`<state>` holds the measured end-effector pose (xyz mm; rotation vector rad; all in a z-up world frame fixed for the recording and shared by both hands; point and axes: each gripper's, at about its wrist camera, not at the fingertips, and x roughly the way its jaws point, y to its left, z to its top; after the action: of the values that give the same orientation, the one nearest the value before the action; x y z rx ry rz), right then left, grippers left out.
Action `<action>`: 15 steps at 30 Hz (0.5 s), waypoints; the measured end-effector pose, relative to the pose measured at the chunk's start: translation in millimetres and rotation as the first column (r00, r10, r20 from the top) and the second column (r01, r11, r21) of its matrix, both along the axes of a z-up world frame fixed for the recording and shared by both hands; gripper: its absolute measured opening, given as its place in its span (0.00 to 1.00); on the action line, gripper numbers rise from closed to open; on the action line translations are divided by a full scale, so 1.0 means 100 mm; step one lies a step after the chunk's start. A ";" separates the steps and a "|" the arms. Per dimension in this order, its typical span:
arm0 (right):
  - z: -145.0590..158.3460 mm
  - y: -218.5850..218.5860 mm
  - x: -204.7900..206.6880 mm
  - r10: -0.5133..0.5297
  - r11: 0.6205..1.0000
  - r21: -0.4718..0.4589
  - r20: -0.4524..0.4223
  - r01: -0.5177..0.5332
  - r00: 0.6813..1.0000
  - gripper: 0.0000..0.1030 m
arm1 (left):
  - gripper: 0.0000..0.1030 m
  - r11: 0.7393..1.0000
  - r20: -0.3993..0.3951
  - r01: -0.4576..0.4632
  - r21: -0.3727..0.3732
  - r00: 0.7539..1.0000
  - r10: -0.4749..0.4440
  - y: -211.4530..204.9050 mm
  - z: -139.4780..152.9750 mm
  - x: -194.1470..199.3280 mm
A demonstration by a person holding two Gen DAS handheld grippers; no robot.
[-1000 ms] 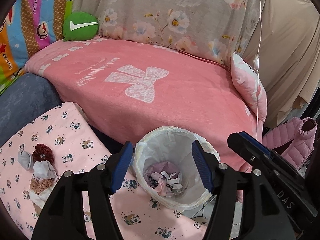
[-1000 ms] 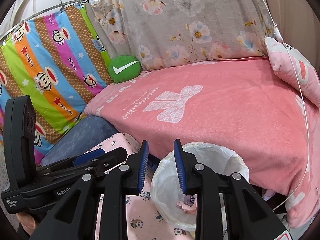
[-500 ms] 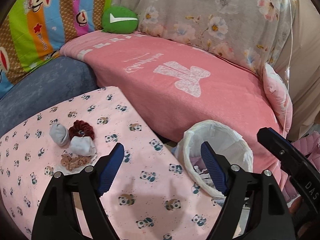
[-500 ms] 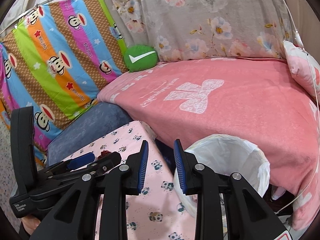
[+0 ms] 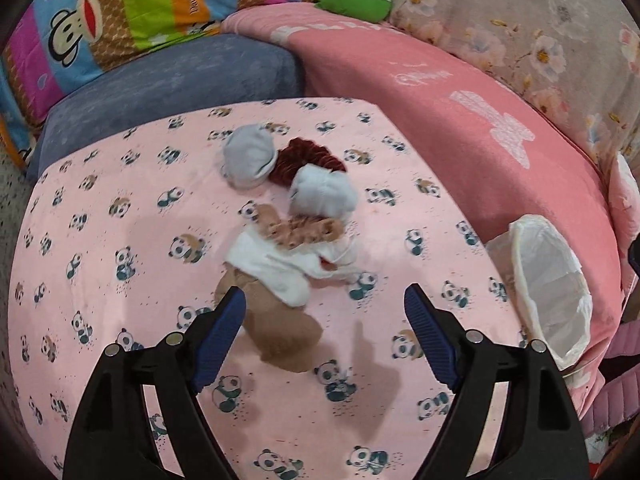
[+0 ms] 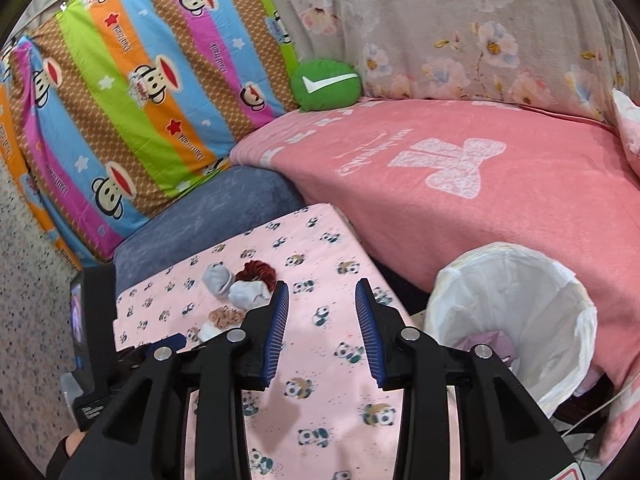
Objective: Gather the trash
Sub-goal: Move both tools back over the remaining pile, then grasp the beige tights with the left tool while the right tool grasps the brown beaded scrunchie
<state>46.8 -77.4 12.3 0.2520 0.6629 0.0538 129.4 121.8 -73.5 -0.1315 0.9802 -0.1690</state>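
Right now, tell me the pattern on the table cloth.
Pink with small pandas, clearest in the left wrist view: table cloth.

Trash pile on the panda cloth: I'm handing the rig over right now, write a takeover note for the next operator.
Left tongs: open, empty, jaws just widened, over the tan piece at the pile's near edge.
Right tongs: open, empty, jaws just widened, above bare panda cloth.
Pile: two grey wads, dark red scrunchie, white piece.
Lined bin: right of the cloth, some trash inside.
Left: bin the pile.
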 end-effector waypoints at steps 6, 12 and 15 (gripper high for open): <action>-0.18 0.26 0.11 0.034 0.999 -0.001 -0.045 -0.034 0.998 0.37 | 0.75 0.998 -0.056 -0.058 -0.018 0.997 0.057 0.26 -0.33 0.07; -0.40 0.50 0.22 0.062 0.998 -0.012 -0.094 -0.063 0.994 0.37 | 0.66 0.997 -0.105 -0.055 -0.049 0.993 0.050 0.32 -0.54 0.16; -0.50 0.56 0.27 0.071 0.997 -0.016 -0.116 -0.073 0.991 0.37 | 0.55 0.998 -0.102 -0.032 -0.062 0.994 0.026 0.33 -0.57 0.14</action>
<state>73.6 -21.1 -37.2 0.2130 0.7870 0.1021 143.8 154.8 -130.1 -0.2143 1.0738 -0.1682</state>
